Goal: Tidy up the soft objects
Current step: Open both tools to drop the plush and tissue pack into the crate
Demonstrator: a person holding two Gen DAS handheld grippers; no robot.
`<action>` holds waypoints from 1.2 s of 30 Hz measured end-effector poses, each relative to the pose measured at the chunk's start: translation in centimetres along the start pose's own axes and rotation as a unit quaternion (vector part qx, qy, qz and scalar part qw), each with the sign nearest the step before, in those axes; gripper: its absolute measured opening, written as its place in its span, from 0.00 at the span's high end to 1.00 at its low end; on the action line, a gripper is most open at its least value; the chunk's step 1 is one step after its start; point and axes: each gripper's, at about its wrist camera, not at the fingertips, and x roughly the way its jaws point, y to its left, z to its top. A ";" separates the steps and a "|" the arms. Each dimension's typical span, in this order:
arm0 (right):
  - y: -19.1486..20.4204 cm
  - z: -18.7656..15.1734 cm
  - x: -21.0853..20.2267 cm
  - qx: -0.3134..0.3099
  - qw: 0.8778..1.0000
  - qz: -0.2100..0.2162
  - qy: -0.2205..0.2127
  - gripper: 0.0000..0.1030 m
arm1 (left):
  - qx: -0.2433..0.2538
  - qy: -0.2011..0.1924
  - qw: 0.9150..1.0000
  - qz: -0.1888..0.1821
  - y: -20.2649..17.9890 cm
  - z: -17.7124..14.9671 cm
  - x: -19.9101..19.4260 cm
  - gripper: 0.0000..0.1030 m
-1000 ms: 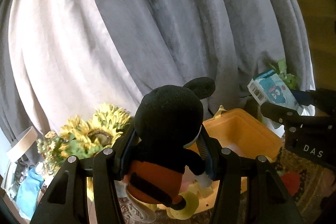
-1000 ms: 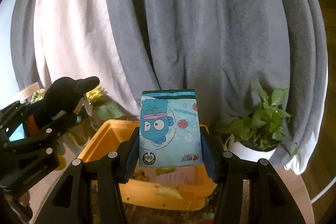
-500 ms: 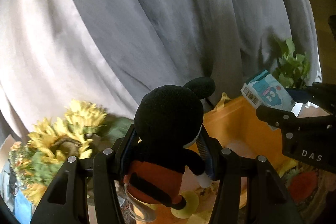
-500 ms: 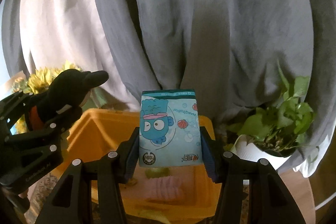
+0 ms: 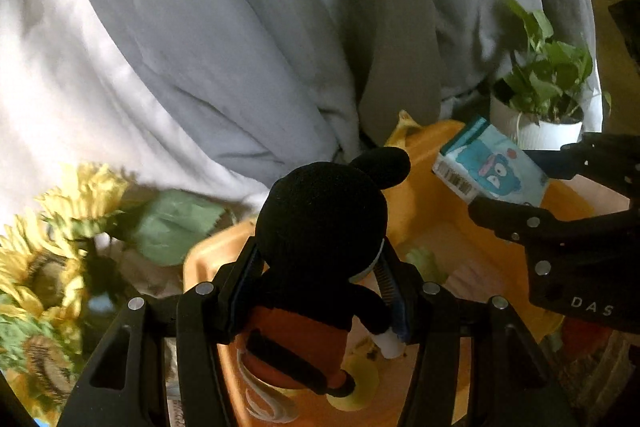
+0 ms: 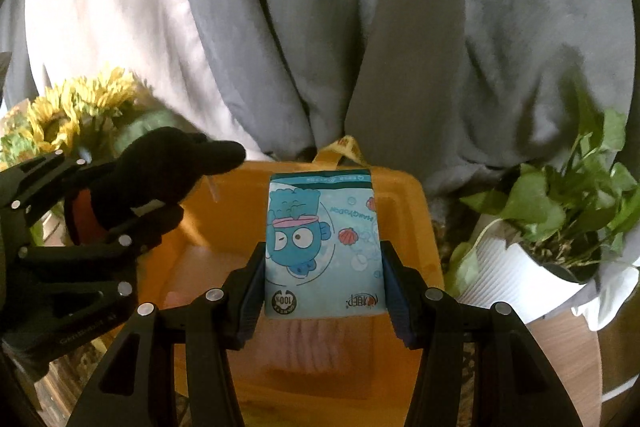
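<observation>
We see left gripper (image 5: 320, 291) clamping one plush mouse (image 5: 320, 227), right gripper (image 6: 322, 287) clamping one tissue pack (image 6: 322, 247), both over one orange bin (image 6: 404, 195).

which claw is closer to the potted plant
Right. The right claw, shut on the tissue pack, is over the orange bin next to the potted plant. The left claw, holding the plush, is at the bin's far side by the sunflowers.

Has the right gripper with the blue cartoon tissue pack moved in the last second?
Yes. The right gripper advanced over the orange plastic bin, which now looms larger and nearer.
</observation>
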 end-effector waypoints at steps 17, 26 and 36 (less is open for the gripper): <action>-1.0 -0.2 0.2 0.035 0.999 0.001 0.013 0.41 | -0.027 0.021 0.999 0.012 -0.4 -0.4 -0.7 0.21; -1.4 -0.5 -3.8 0.049 0.999 -0.003 -0.013 0.41 | -0.089 0.006 0.995 0.039 -0.2 -0.7 -5.8 0.20; -0.6 -1.3 -10.6 0.061 0.997 -0.009 -0.052 0.41 | -0.144 -0.033 0.988 0.039 -0.1 -1.5 -13.1 0.16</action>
